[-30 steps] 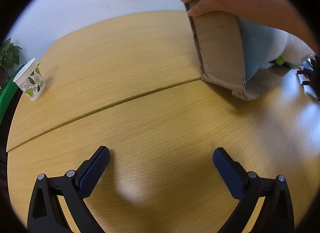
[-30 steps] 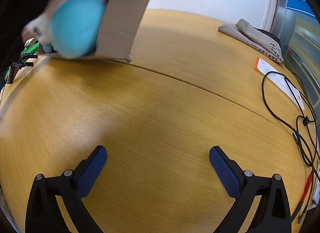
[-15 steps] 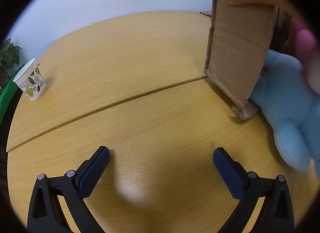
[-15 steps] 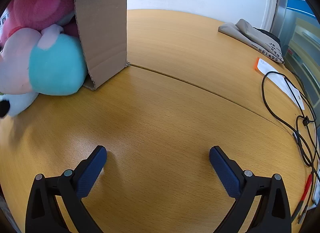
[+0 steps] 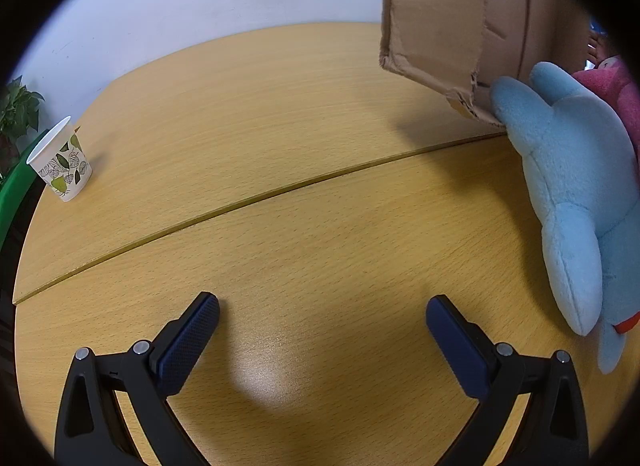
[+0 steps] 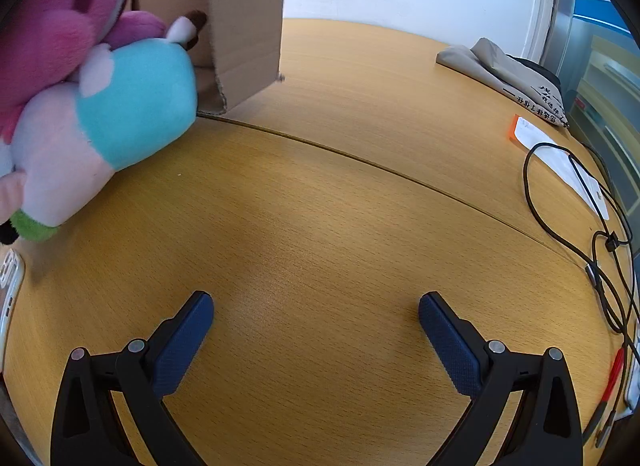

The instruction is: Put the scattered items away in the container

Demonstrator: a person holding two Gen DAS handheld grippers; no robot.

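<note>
A brown cardboard box (image 5: 448, 21) is tipped up above the wooden table, its mouth facing down; the right wrist view shows the box (image 6: 244, 17) too. Plush toys spill from it: a light blue one (image 5: 576, 193) lies at the right edge, a pink one (image 5: 624, 93) behind it. From the right wrist, a turquoise and pink toy (image 6: 104, 133) lies on the table under a magenta toy (image 6: 60, 25). My left gripper (image 5: 322, 318) and my right gripper (image 6: 316, 316) both stand open over bare wood, holding nothing.
A paper cup with a leaf print (image 5: 60, 163) stands at the far left, by a potted plant (image 5: 16, 113). On the right lie a folded grey cloth (image 6: 504, 73), a paper with an orange edge (image 6: 560, 161) and black cables (image 6: 600, 242). A white phone (image 6: 10, 290) rests at the left edge.
The box has been lifted and tilted further, and the hand on it has left view. The plush toys have slid out onto the table. Both grippers have stayed still.
</note>
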